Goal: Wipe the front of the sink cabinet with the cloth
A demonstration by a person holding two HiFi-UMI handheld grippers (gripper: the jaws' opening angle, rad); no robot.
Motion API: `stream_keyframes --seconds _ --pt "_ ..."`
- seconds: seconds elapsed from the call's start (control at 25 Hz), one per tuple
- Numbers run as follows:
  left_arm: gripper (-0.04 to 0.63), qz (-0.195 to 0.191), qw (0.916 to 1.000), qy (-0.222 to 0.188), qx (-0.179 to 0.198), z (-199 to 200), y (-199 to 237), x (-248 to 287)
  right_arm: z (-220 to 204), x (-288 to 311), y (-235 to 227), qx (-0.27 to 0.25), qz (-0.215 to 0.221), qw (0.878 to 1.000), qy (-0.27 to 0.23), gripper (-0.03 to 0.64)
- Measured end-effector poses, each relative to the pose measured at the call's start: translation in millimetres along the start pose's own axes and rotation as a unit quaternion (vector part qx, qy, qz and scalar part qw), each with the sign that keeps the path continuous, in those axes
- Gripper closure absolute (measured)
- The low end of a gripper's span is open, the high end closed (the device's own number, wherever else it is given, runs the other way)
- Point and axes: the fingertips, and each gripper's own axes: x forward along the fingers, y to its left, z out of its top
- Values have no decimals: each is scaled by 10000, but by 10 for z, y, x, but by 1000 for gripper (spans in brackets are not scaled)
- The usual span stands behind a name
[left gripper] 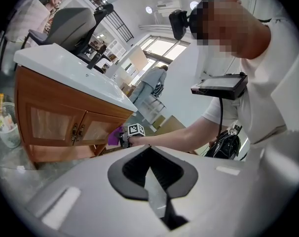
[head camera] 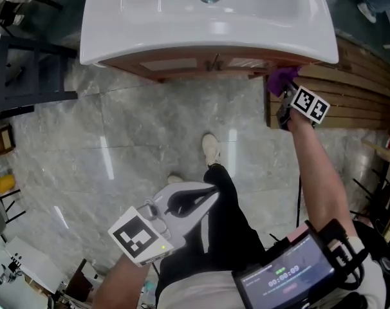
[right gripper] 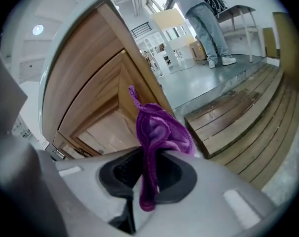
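While clamped tight on the purple cloth [right gripper: 158, 132], the right gripper [right gripper: 150, 176] has its jaws nearly together, with cloth bunched above them and a strip hanging down between. The cloth sits at the right end of the wooden sink cabinet [head camera: 182, 64] front, just under the white basin [head camera: 150, 34] rim; actual contact with the wood is unclear. The left gripper [left gripper: 152, 177] has its jaws closed together with nothing between them. It is held low beside the person's leg [head camera: 230, 217], well apart from the cabinet.
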Motion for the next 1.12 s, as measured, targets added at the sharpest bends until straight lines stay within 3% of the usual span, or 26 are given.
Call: stream_keyframes --seconds 0.6,1.12 --pt "591 356 9990 -284 -9 153 246 -298 -340 517 1262 -32 898 9946 515 561" --pt "591 494 9969 -603 -125 87 213 -735 -590 479 2009 197 1354 9884 661 561"
